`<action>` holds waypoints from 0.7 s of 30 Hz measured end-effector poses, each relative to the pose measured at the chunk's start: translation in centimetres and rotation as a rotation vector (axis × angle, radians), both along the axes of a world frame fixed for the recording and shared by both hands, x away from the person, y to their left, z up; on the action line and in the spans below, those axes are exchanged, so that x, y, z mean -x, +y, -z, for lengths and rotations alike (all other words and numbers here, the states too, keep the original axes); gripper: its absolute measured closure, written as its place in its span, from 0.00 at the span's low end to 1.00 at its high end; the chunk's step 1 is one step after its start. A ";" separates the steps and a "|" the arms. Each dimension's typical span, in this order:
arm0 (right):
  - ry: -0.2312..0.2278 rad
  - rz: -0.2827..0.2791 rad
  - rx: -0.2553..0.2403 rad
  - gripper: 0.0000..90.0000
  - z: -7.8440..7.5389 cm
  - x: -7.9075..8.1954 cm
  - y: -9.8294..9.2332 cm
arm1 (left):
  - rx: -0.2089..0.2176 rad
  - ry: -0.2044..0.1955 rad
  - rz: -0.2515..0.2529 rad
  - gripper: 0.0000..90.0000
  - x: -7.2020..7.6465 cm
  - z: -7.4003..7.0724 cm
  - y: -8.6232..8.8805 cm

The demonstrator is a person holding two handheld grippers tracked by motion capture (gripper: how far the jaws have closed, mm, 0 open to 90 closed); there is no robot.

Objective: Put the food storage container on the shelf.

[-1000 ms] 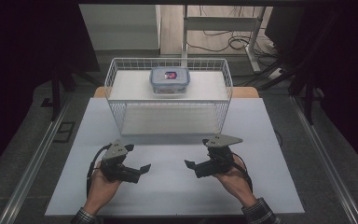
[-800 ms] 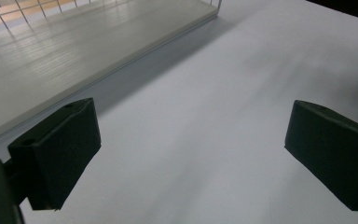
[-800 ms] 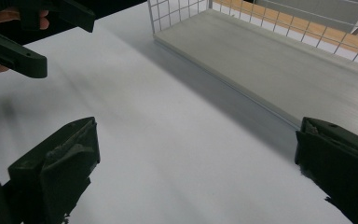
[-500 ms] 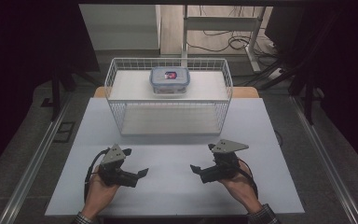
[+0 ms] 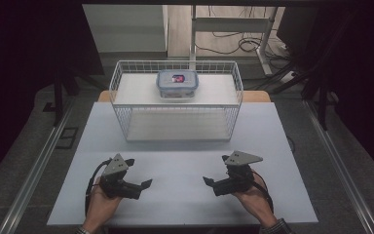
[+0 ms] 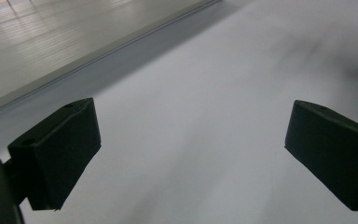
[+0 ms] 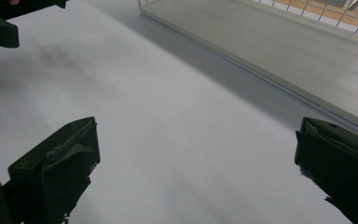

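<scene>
A white wire basket (image 5: 121, 105) stands at the far middle of the white table (image 5: 272, 131). Inside it, near its back wall, sits a clear lidded food box (image 5: 177, 84) with something red and dark in it. My left gripper (image 5: 145, 185) rests low at the near left, held in a hand, jaws wide apart and empty (image 6: 191, 154). My right gripper (image 5: 208, 182) mirrors it at the near right, also open with nothing between the jaws (image 7: 196, 168). The two point toward each other. The basket's base and wire wall (image 7: 261, 42) show at the top of the right gripper view.
A metal rail (image 5: 34, 170) runs along the floor on the left and another (image 5: 341, 170) on the right. Dark curtains flank the table. Behind the basket stand a white frame (image 5: 233, 24) and loose cables (image 5: 243, 44).
Both hands have drawn back toward the near edge of the table and lower. The jaws stay open. The basket and food box have not moved.
</scene>
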State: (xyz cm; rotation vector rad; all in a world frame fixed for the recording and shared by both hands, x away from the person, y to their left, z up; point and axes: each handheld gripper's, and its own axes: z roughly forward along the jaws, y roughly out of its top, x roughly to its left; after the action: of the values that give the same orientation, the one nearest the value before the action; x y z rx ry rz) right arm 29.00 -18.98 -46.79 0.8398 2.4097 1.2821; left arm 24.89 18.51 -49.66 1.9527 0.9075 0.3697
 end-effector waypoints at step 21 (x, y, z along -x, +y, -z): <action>0.001 0.028 0.024 0.00 0.8 0.8 -1.7 | -0.022 0.004 -0.050 0.03 1.5 0.7 2.1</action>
State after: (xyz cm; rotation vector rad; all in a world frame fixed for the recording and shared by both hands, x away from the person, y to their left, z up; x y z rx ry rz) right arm 28.20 -20.68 -47.59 0.8649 2.4010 1.2403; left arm 23.37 20.58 -50.38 1.9545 0.9599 0.4057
